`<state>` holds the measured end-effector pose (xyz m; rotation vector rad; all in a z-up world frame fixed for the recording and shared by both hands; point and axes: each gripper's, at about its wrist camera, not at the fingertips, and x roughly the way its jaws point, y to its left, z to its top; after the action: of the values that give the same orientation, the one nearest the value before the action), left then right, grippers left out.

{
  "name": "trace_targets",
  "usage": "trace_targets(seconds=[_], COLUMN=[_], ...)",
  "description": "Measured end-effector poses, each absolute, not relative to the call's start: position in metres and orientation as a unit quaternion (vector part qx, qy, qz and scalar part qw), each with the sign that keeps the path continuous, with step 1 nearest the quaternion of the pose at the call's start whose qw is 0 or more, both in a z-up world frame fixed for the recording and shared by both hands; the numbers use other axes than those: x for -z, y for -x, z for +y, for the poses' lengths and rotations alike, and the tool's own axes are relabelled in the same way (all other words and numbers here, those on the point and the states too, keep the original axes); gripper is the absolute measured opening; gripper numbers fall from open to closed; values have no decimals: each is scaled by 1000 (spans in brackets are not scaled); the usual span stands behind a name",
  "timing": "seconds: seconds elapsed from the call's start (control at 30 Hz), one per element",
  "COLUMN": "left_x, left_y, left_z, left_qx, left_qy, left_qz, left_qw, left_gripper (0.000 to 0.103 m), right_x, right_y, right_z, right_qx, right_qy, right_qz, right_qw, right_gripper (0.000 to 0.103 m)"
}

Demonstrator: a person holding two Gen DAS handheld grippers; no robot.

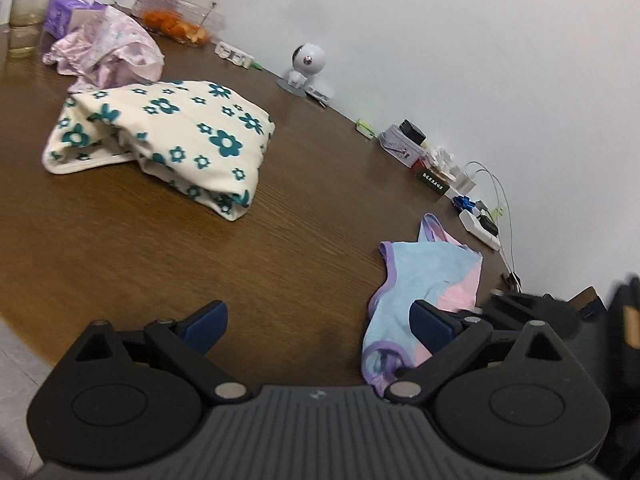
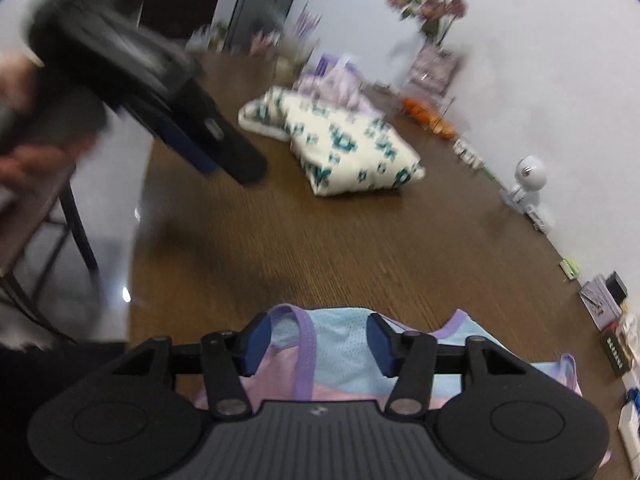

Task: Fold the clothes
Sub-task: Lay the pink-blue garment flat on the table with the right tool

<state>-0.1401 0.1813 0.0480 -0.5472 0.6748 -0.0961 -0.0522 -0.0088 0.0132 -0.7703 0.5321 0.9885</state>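
From the left wrist camera, I saw my left gripper (image 1: 318, 328) with its jaws spread wide over bare wood of the brown table (image 1: 160, 248), nothing between them. The small blue, pink and purple garment (image 1: 416, 284) lay flat on the table just off to the right, its lower part passing behind my right-hand finger. Farther back sat the cream cloth with teal flowers (image 1: 168, 136), loosely folded, and behind it a crumpled pale pink garment (image 1: 108, 48). Along the wall I could make out a glass (image 1: 30, 8), a clear container of orange pieces (image 1: 176, 24), a small white round-headed figure (image 1: 306, 62) and a white power strip (image 1: 480, 232).

From the right wrist camera, much of it smeared by motion, my right gripper (image 2: 318, 344) stood partly open right over the blue, pink and purple garment (image 2: 340, 348). The cloth showed between the blue pads (image 2: 380, 346), but I saw them gripping nothing. The left gripper (image 2: 224, 160) hung above the table at upper left, held by a hand (image 2: 20, 120). The flowered cloth (image 2: 348, 144) lay well beyond.
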Motion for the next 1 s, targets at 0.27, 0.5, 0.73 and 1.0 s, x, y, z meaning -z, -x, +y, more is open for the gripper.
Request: trace_targets(seconds=[0.27,0.5,0.73,1.0], left_x=[-27,-43,-38,-70], left_y=[135,96,86,96], left_z=[147,48,10,-7], left_qx=[44,65,119,152], left_qy=[262,203,143,56], left_qz=[334,290,324,323], left_qw=[904,933,928,932], left_gripper=[100,98,78,86], right_x=[-17,-120,-74,-1], right_y=[46,80,129,166], right_z=[-12,-132,-223,-273], right_qx=[-418,-253,-149,-119], right_qy=[331,141,57,53], right_qz=[224,98,156,261], right_qw=[816,952,975,956], right_gripper=[2,2,2,19])
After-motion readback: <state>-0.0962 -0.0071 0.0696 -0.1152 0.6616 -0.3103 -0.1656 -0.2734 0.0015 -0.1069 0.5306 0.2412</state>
